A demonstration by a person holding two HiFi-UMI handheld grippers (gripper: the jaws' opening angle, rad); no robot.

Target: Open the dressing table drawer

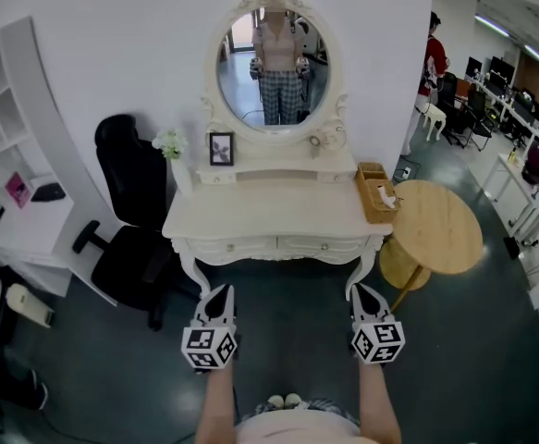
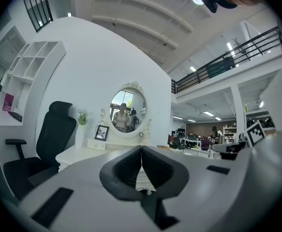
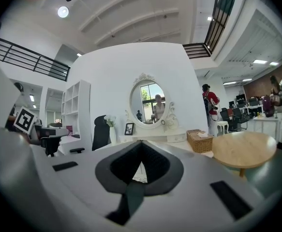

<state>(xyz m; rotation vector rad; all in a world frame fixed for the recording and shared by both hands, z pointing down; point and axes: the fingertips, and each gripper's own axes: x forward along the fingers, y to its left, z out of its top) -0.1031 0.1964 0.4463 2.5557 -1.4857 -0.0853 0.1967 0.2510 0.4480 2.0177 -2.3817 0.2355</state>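
1. The white dressing table (image 1: 274, 213) stands against the wall. An oval mirror (image 1: 274, 63) rises from its back.
2. Two shallow drawers (image 1: 235, 245) sit side by side in the dressing table's front rail, under the counter (image 1: 278, 202). Both are pushed in flush with the rail.
3. The left gripper (image 1: 218, 291) is held out in front of the dressing table, near its front left leg and clear of it. In the left gripper view, its jaws (image 2: 141, 150) are pressed together with nothing between them.
4. The right gripper (image 1: 361, 289) is held out in front of the dressing table, near its front right leg and not touching it. In the right gripper view, its jaws (image 3: 141, 144) meet at the tips and grip nothing.
5. Both grippers point toward the dressing table's front.
6. A small picture frame (image 1: 221, 148) and a vase of flowers (image 1: 173, 151) stand at the back left of the dressing table's top.
7. A wicker basket (image 1: 374, 192) sits at the dressing table's right end.
8. A black office chair (image 1: 132, 220) stands just left of the dressing table.
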